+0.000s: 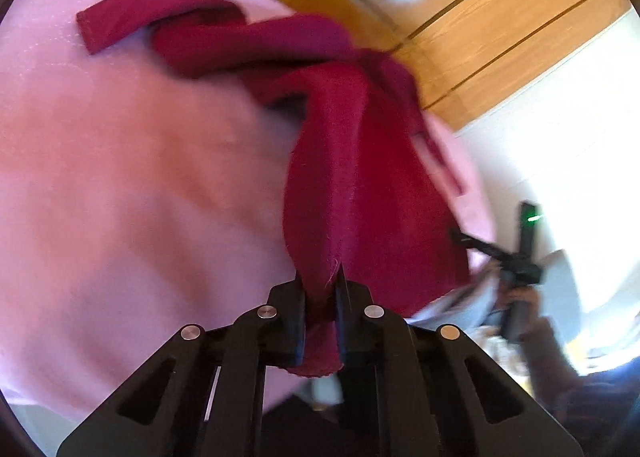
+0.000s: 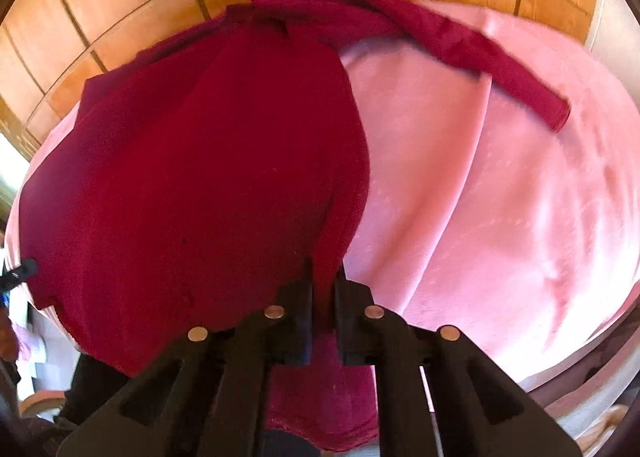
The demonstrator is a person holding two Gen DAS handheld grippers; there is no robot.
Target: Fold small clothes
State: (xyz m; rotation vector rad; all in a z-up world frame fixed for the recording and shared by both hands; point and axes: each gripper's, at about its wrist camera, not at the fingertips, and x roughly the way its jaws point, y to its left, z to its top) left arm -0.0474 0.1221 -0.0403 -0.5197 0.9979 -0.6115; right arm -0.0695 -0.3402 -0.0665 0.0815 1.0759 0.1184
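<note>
In the left wrist view the left gripper (image 1: 320, 289) sits at the bottom centre of the frame, its jaws nearly closed and pinching a fold of the dark red garment (image 1: 352, 161), whose edge hangs down between and below the jaws. From there the cloth rises toward the centre and trails to the upper left, where a sleeve (image 1: 132, 19) lies flat on the pink sheet (image 1: 120, 177). At the lower right edge of that frame the right gripper (image 1: 520, 257) shows blurred beside the sheet's border, with a green light on it. In the right wrist view the right gripper (image 2: 325, 277) is at the bottom centre, jaws likewise drawn close on an edge of the same garment (image 2: 192, 185), which fills the left half of the frame and drapes below the jaws. The sleeve (image 2: 500, 65) stretches toward the upper right over the sheet (image 2: 500, 217). Wooden panelling (image 2: 120, 5) runs across the top behind the cloth.
</note>
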